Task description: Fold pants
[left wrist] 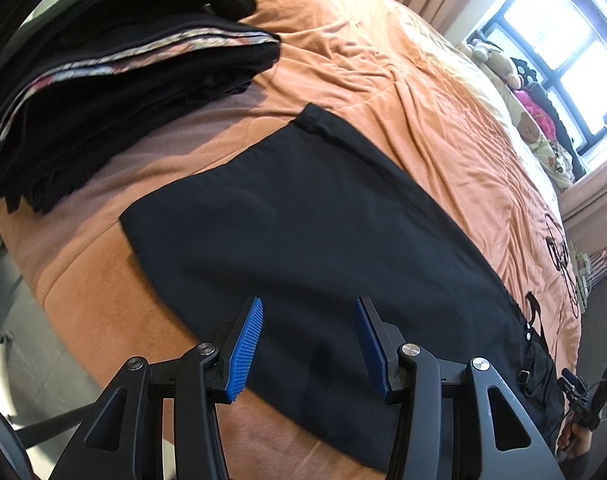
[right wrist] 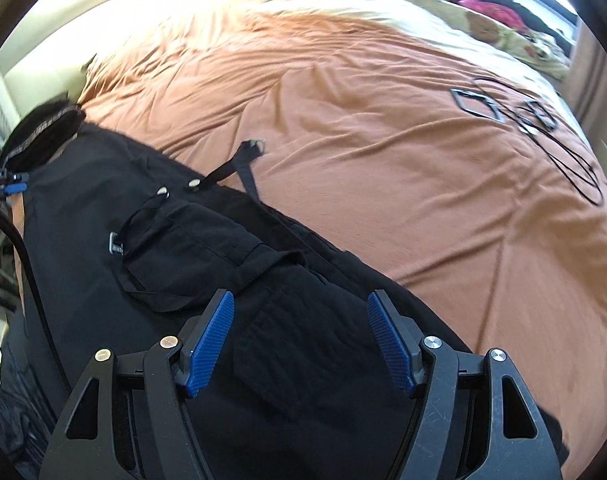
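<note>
Ideally, both the left gripper [left wrist: 308,344] and right gripper [right wrist: 300,344], released above the black pants [left wrist: 303,216], should pinch matching edges, then fold evenly across the bed [left wrist: 383,72].

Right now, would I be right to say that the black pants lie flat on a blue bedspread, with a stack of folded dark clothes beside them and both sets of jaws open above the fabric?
Not quite: the bedspread is orange, not blue, as the left wrist view shows. The rest holds: the black pants lie flat on it, the stack of folded dark clothes sits beside them, and the left gripper and right gripper both hover with jaws open.
</note>
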`<state>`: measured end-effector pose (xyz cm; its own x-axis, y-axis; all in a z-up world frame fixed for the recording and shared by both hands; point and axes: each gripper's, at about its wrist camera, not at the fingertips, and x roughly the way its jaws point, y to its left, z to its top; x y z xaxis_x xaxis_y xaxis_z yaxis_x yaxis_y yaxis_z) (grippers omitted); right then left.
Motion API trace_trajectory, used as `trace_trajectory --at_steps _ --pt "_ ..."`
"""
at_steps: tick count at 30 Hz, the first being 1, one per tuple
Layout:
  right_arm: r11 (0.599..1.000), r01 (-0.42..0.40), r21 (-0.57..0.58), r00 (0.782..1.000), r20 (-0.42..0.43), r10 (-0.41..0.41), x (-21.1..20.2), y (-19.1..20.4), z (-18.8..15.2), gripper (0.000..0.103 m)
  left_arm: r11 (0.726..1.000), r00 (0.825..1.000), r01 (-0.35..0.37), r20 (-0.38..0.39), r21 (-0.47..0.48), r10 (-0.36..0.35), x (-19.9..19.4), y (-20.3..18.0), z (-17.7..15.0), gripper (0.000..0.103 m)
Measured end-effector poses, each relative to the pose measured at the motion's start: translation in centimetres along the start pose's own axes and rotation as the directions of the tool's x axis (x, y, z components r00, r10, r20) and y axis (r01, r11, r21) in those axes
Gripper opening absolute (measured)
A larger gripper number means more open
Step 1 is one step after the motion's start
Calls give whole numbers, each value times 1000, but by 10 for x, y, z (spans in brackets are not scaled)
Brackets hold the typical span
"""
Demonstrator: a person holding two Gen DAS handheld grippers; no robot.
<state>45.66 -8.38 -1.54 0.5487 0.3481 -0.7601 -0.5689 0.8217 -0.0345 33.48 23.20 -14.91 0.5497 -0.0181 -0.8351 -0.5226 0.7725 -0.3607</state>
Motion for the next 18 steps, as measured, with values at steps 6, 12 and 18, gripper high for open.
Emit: trace_trajectory --at_steps 6,12,18 --pt "996 -8 -87 998 -64 3 35 1 14 46 999 1000 1 13 -38 0 -8 23 -9 50" --pt "986 -39 -165 992 -123 19 51 0 22 36 996 1000 -14 9 -84 15 -10 47 -19 50" --pt "966 -48 -255 977 -211 -7 66 7 33 36 993 1000 -20 2 -117 20 -11 64 -28 50"
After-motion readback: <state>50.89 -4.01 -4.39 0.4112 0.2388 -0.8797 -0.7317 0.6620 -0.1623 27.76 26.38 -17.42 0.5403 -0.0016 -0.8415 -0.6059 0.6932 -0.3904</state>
